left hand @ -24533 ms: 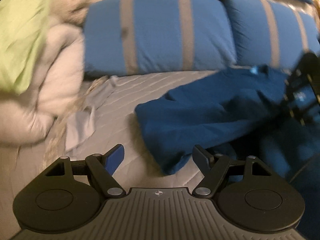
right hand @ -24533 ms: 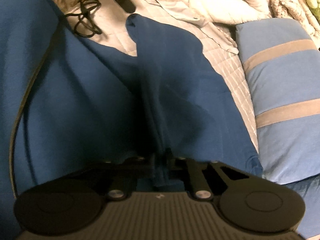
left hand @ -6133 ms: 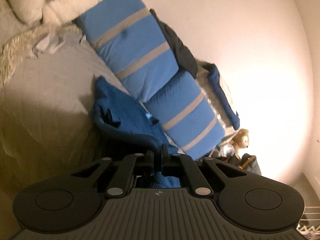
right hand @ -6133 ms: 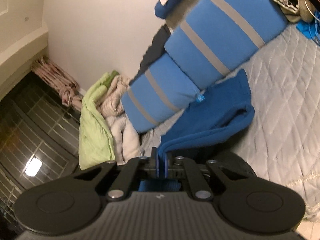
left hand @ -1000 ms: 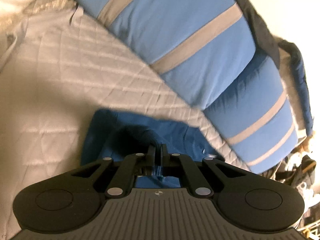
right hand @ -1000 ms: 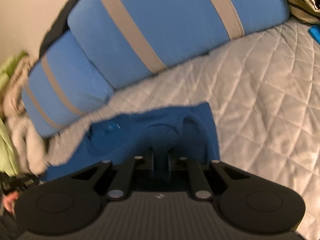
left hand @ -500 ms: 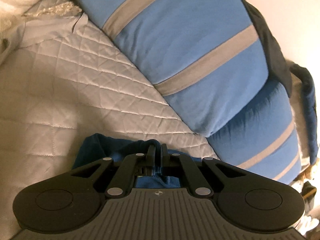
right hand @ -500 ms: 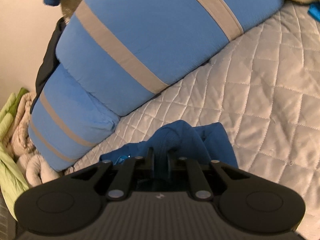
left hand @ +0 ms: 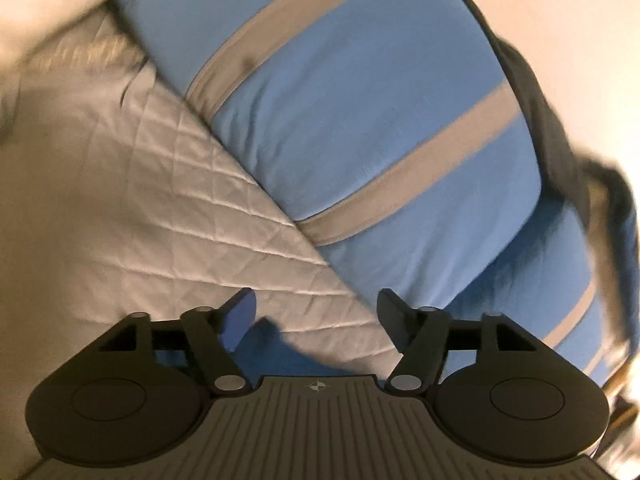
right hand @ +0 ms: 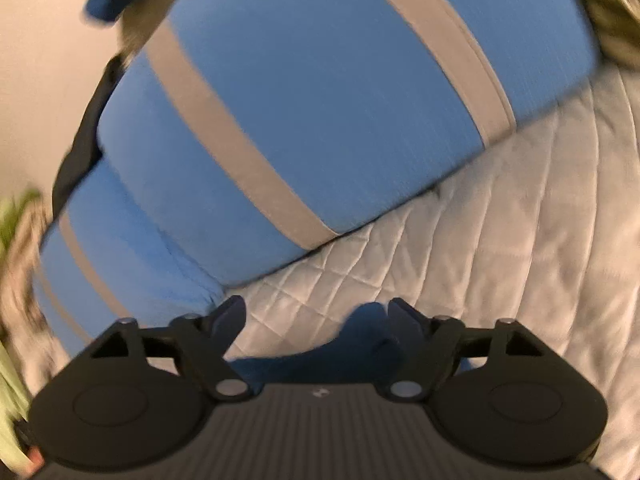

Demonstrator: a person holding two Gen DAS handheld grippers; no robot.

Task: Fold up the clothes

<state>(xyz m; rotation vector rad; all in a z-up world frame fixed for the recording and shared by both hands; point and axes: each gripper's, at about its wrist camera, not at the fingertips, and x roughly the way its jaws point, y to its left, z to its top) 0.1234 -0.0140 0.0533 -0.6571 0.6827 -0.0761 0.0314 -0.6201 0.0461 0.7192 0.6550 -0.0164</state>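
Between my left gripper's (left hand: 316, 304) spread fingers, the blue garment (left hand: 280, 350) lies at six o'clock on the quilted bedspread (left hand: 160, 208). My right gripper (right hand: 316, 312) gapes wide too, garment (right hand: 352, 344) near its five o'clock finger. Striped blue pillows (left hand: 360, 100) fill twelve o'clock.

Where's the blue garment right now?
The blue garment lies on the quilted bedspread just below both open grippers, low in each wrist view, in front of the striped blue pillows.
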